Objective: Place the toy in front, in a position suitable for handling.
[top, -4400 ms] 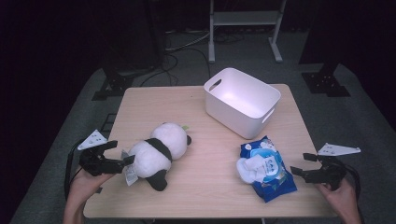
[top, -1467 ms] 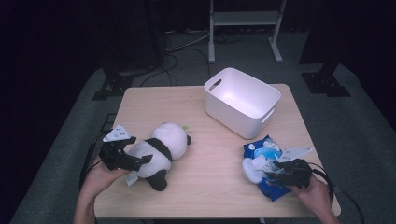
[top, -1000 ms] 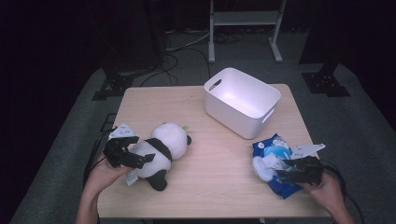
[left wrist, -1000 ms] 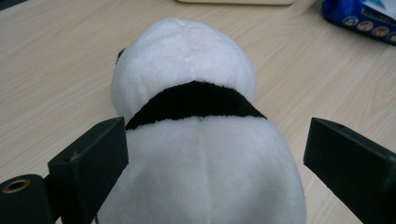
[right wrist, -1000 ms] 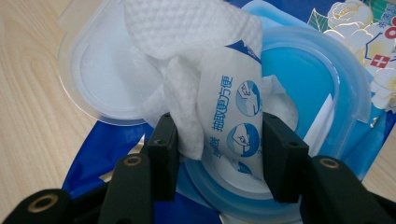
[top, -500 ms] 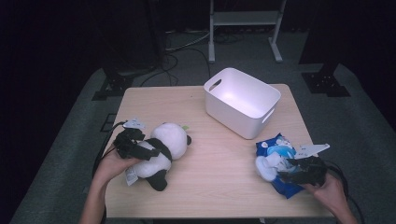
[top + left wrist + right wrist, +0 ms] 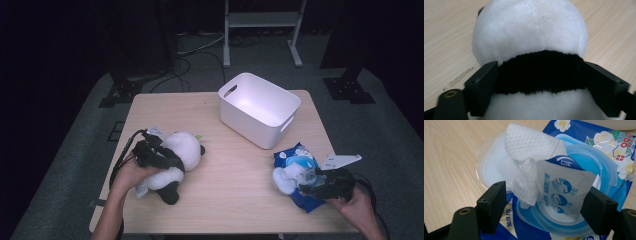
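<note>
A plush panda (image 7: 187,150) lies on the table's left half. My left gripper (image 7: 167,161) sits over its body. In the left gripper view the jaws have just been closing, and the left gripper (image 7: 541,90) now presses from both sides on the black band below the white head (image 7: 531,30). At the right front lies a blue wet-wipes pack (image 7: 292,159) with its lid open. My right gripper (image 7: 307,186) is at it. Its jaws have just been opening. The right gripper (image 7: 544,212) stands wide around a pulled-up white wipe (image 7: 531,147) and the peeled seal flap (image 7: 561,192), with a gap beside the wipe.
A white plastic bin (image 7: 250,127) stands empty at the back right of the wooden table (image 7: 235,185). Dark floor with cables and stand legs surrounds the table. A grey plate (image 7: 340,161) rides on the right gripper.
My left gripper has moved right onto the panda's body and narrowed around it. The wipes pack slid a little right early on; the right hand has since stayed put.
</note>
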